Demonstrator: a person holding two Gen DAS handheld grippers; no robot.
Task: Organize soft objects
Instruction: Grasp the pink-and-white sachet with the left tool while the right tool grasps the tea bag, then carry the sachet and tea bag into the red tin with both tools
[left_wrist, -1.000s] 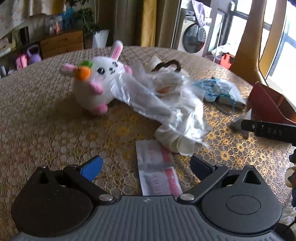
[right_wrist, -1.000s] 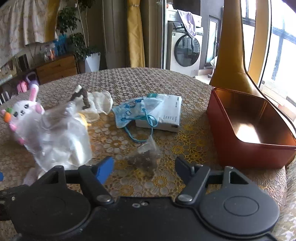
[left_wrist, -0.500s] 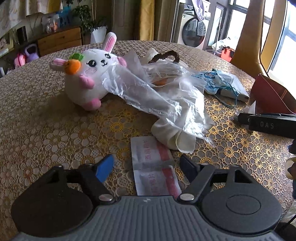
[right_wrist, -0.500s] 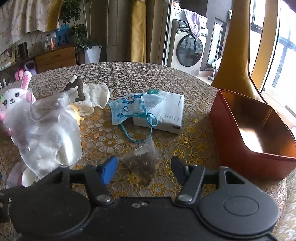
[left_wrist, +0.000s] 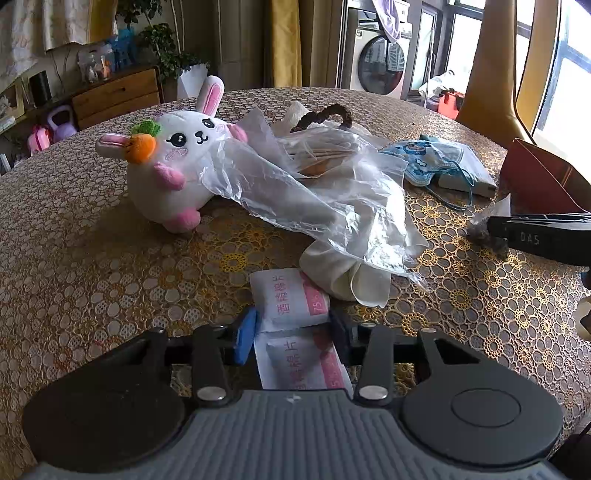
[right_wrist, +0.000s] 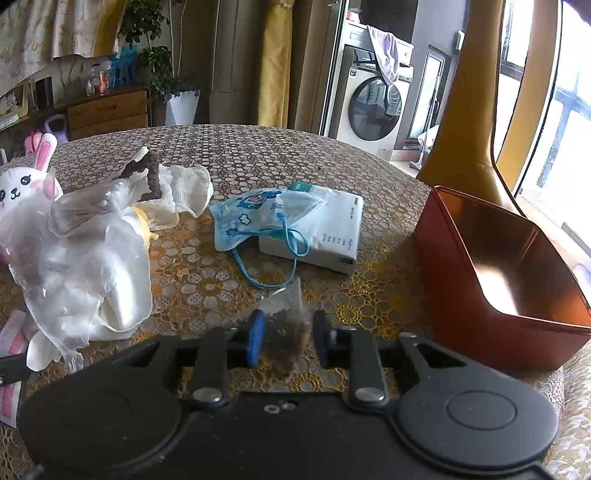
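A strip of white-and-pink wipe sachets (left_wrist: 288, 295) lies on the gold lace tablecloth (left_wrist: 92, 277). My left gripper (left_wrist: 292, 338) is closing on the strip, and both pads touch its sides. My right gripper (right_wrist: 288, 336) is closing too, on a small clear bag of dark bits (right_wrist: 286, 317) pinched between its pads. The same gripper (left_wrist: 495, 230) shows at the right edge of the left wrist view. A white plush bunny (left_wrist: 173, 166) with a carrot sits at the back left, partly under a crumpled clear plastic bag (left_wrist: 295, 192).
A cream cloth (left_wrist: 343, 277) pokes out from under the plastic, with a brown hair tie (left_wrist: 325, 110) behind. A blue child's face mask (right_wrist: 251, 218) rests on a white box (right_wrist: 332, 229). An open red tin (right_wrist: 480, 314) stands at the right edge of the table.
Both grippers' jaws have narrowed from wide open onto what lay between them: the left on the sachets, the right on the small bag. Both cameras edged slightly forward.
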